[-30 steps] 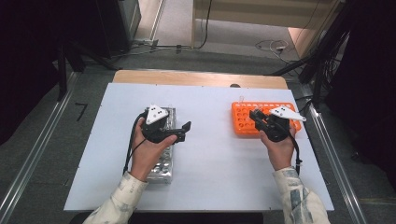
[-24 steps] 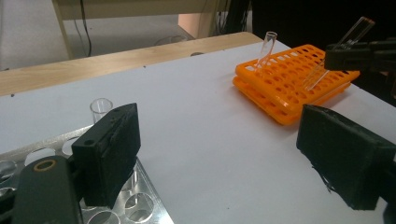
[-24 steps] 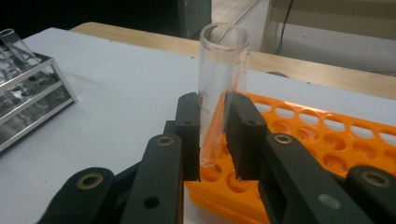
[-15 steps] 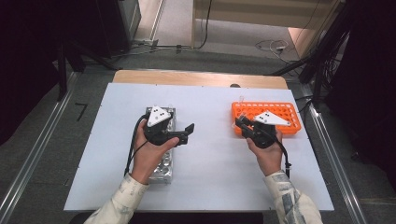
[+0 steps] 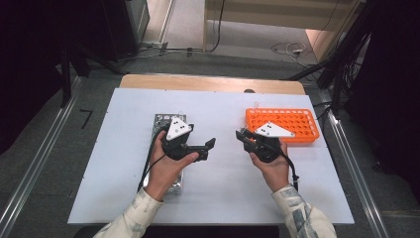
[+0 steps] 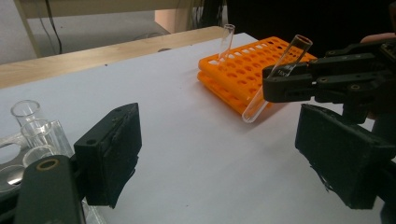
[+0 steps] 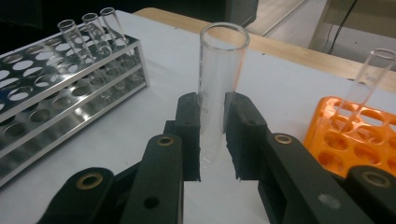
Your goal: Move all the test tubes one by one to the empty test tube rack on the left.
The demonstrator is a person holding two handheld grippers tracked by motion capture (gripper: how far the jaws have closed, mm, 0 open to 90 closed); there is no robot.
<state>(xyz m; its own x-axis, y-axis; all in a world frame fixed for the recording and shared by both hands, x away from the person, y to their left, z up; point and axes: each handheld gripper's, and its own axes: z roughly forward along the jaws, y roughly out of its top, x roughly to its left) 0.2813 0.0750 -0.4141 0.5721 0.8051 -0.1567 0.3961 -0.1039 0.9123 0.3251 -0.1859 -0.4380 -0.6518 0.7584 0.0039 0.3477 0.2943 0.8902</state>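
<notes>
A white bench (image 5: 218, 198) stands on a grey floor. The right hand-held gripper (image 7: 212, 135), near the bench's middle toward three o'clock, clamps a clear test tube (image 7: 219, 79) between its pads. The orange rack (image 5: 282, 124), with one tube standing in it, lies just behind at two o'clock. The left hand-held gripper (image 5: 210, 147), jaws wide and empty, hovers toward nine o'clock over the steel rack (image 7: 60, 88).

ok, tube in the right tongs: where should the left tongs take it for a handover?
Probably the bare upper part of the test tube, just below its rim. The right tongs clamp its middle, and it leans rim-up over the table. The open left tongs could come in level from their side, pads on both sides of the glass.
</notes>
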